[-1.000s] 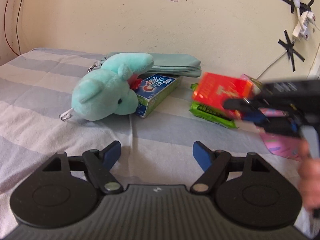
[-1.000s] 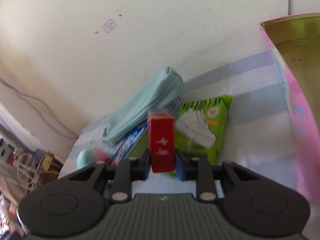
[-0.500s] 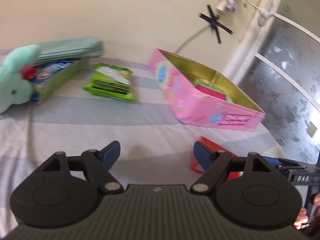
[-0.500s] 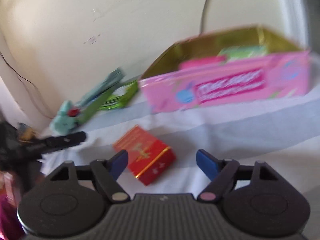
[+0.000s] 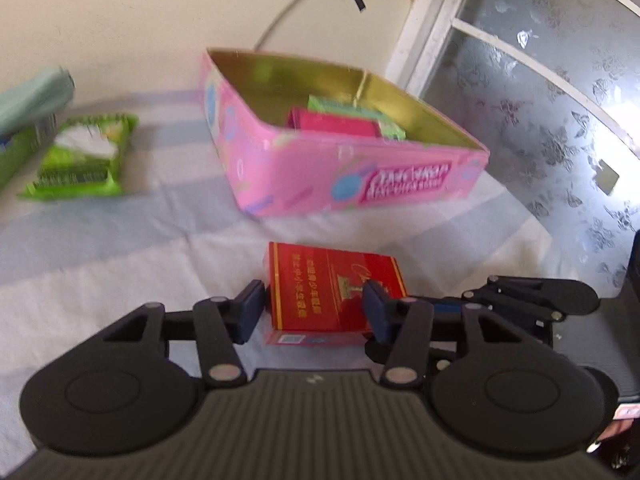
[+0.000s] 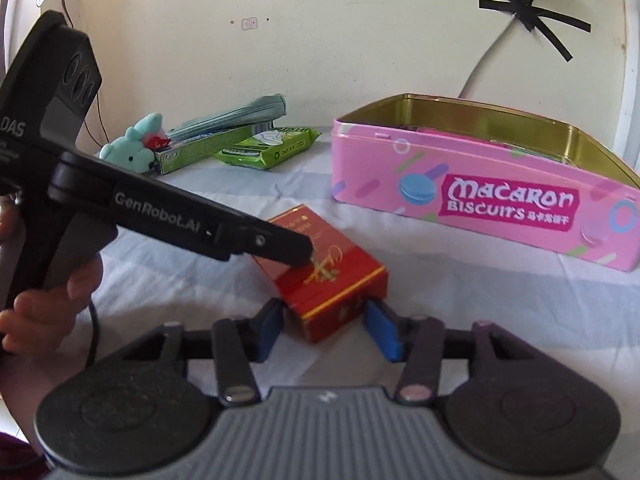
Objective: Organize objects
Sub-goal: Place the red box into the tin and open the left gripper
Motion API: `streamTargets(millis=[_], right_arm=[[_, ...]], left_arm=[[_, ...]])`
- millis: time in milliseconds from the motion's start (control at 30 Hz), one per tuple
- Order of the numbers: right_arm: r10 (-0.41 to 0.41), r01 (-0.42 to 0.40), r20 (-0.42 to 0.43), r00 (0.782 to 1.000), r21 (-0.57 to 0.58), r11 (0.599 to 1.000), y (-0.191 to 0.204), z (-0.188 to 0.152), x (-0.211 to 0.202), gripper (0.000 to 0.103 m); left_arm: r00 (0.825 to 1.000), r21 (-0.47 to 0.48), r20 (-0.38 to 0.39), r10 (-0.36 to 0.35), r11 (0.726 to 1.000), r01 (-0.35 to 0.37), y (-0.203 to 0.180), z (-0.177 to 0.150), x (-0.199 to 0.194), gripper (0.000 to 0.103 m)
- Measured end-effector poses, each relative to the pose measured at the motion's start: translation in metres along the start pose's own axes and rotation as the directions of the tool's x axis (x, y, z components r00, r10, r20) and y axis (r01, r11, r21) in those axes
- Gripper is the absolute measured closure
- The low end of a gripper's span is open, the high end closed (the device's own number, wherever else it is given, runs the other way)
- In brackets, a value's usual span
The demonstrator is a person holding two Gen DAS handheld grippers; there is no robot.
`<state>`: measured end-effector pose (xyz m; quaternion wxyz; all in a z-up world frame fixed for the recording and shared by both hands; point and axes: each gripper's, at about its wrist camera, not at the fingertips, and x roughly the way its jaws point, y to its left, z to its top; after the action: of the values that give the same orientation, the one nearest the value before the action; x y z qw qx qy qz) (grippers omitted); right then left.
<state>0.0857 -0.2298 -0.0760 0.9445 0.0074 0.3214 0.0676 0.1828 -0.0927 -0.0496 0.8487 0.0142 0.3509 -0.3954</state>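
Tin (image 5: 352, 184) with pink, green packs (image 5: 336, 124); left tool (image 5: 314, 304), right tool (image 6: 326, 324) closing astride red box (image 6: 332, 276)

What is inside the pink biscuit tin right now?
The pink biscuit tin holds a flat magenta packet with a green packet behind it, both against the far wall. The tin's near wall hides the rest of its floor.
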Motion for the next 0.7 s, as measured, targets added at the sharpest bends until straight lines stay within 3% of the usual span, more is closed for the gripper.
streamTargets(millis=[133, 300, 567, 700], right_arm=[[-0.003, 0.005, 0.134, 0.991, -0.017, 1.0, -0.01, 0.027, -0.02, 0.067], [-0.038, 0.042, 0.235, 0.971, -0.01, 0.999, -0.033, 0.067, -0.019, 0.067], [-0.088, 0.073, 0.197, 0.976, 0.082, 0.994, -0.086, 0.099, 0.041, 0.066], [-0.163, 0.153, 0.165, 0.973, 0.075, 0.985, -0.098, 0.108, 0.071, 0.066]], left_arm=[[0.993, 0.059, 0.117, 0.014, 0.998, -0.021, -0.016, 0.038, -0.027, 0.046], [0.983, 0.081, 0.18, 0.036, 0.995, -0.052, -0.023, 0.085, -0.013, 0.046], [0.978, 0.101, 0.176, 0.115, 0.986, -0.134, -0.026, 0.116, 0.056, 0.046], [0.977, 0.089, 0.163, 0.135, 0.985, -0.151, -0.025, 0.127, 0.082, 0.045]])
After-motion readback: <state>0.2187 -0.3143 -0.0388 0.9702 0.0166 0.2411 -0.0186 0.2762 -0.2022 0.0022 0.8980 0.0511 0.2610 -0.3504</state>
